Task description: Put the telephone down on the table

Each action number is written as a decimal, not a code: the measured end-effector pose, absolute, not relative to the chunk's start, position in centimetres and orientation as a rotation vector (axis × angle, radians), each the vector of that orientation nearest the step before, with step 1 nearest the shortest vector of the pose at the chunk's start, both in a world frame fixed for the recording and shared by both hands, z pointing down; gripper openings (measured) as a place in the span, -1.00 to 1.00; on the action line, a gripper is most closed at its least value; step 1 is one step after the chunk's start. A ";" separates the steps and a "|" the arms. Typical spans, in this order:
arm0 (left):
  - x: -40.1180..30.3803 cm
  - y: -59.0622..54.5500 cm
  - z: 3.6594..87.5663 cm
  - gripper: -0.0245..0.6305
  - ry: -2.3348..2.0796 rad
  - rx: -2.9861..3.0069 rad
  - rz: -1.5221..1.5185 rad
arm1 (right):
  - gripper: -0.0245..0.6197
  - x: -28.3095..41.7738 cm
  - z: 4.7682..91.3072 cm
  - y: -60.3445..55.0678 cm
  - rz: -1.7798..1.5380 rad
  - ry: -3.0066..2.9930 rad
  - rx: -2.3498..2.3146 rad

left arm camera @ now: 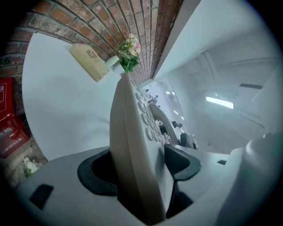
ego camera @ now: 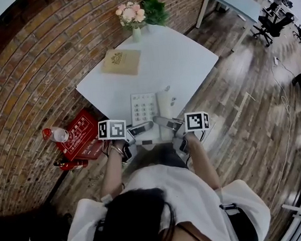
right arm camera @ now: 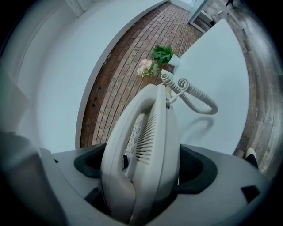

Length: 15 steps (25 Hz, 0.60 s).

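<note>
Two-handed carry. My left tool (ego camera: pixel 140 128) is clamped on the near left edge of the telephone (ego camera: pixel 152 109), with the keypad side of the body wedged between its pads. My right tool (ego camera: pixel 166 122) is clamped on the near right side, across the handset (right arm camera: pixel 132 176) and the cradle under it. Both tools have their jaws spread wide because the body is thick there.

Gripping both near corners keeps it level, and the right grip pins the handset so it can't slide off.

The telephone is over the near part of the white worktop (ego camera: pixel 187 61), close to the edge by me. I can't tell if the base touches yet. My guess is it's just above, about to be set down.

It lies flat, keypad up. Its long axis runs away from me toward the flowers (ego camera: pixel 131 13) at the far corner. The handset lies along that same line on the right. The coiled cord (right arm camera: pixel 194 95) comes off the far end.
</note>
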<state>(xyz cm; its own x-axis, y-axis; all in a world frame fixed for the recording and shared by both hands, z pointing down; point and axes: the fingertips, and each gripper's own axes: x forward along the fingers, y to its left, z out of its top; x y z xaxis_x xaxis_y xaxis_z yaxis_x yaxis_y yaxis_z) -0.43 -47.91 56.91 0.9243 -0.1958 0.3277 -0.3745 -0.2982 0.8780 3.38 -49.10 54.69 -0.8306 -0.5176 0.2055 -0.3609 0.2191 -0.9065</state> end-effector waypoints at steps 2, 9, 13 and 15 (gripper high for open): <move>-0.2 -48.7 57.2 0.07 -0.426 1.871 0.181 | 0.44 3.6 55.0 -50.0 -1.691 2.342 -0.838; 1.5 -52.0 58.8 0.07 -0.442 1.813 0.170 | 0.44 5.1 56.7 -53.5 -1.768 2.334 -0.817; 2.8 -53.8 59.6 0.07 -0.456 1.782 0.166 | 0.44 6.4 57.4 -55.4 -1.811 2.331 -0.796; 3.3 -55.2 59.9 0.07 -0.468 1.774 0.162 | 0.44 6.9 57.8 -56.9 -1.821 2.338 -0.780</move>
